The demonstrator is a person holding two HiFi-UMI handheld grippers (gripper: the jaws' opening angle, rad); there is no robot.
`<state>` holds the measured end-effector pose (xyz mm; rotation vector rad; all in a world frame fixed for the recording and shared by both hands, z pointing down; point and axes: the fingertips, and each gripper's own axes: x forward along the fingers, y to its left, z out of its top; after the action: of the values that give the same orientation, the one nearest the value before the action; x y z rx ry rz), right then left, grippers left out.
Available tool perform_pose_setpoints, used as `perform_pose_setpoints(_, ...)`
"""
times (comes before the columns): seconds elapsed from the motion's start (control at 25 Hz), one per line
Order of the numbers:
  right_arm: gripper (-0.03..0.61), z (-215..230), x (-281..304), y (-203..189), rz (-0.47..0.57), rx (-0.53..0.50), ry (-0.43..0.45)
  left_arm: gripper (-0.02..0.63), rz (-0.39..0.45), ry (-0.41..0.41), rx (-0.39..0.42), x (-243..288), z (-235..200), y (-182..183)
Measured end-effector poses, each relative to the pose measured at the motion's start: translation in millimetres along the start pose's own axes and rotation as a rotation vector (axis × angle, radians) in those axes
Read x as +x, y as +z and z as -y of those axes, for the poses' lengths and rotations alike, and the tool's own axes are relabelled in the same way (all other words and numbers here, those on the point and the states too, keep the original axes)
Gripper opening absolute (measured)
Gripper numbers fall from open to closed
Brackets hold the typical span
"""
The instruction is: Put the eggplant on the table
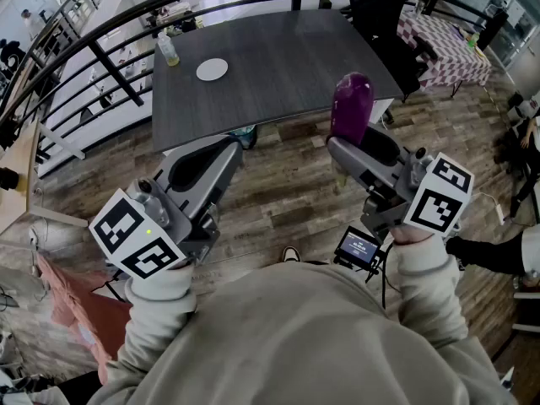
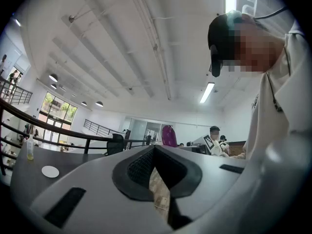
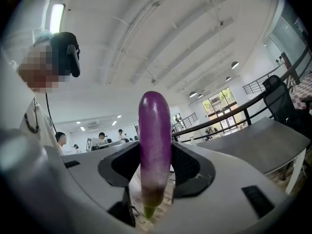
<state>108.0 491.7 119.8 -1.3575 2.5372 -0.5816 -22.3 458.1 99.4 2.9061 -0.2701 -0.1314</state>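
Head view, with both gripper views. The right tongs (image 3: pixel 155 168) are closed on the eggplant (image 3: pixel 155 140), their dark pads (image 3: pixel 187 165) pressing its lower half from either side. The eggplant stands upright, rounded purple end uppermost and green stem end pointing down below the pads. It is held in the air above the wooden floor (image 1: pixel 278 188), just short of the near edge of the dark grey desk (image 1: pixel 287 66) and not touching it. The left tongs (image 2: pixel 155 151) are closed, tips together, with nothing between them; they are held level at the person's left, also short of the desk. On the far left part of the desk lie a white round plate (image 1: pixel 212 69) and, beyond it, a small bottle (image 1: pixel 168 49). A black chair (image 1: pixel 380 7) stands at the desk's far right corner.
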Motion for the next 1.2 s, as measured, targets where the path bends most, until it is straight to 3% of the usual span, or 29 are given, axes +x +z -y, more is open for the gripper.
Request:
perform_pose_setpoints(0.44,0.204,9,17,-1,-0.030,0.030,0.009,0.006,0.000,0.025,-0.001,-1,-15,3)
perform_pose_setpoints(0.96,0.204,24,19,-10,-0.051,0.075,0.080,0.006,0.004,0.099,0.002,2,-17,-9)
perform_pose_setpoints(1.2,0.204,58,30,6,-0.056,0.098,0.115,0.006,-0.022,0.111,-0.024,32,-40,-8)
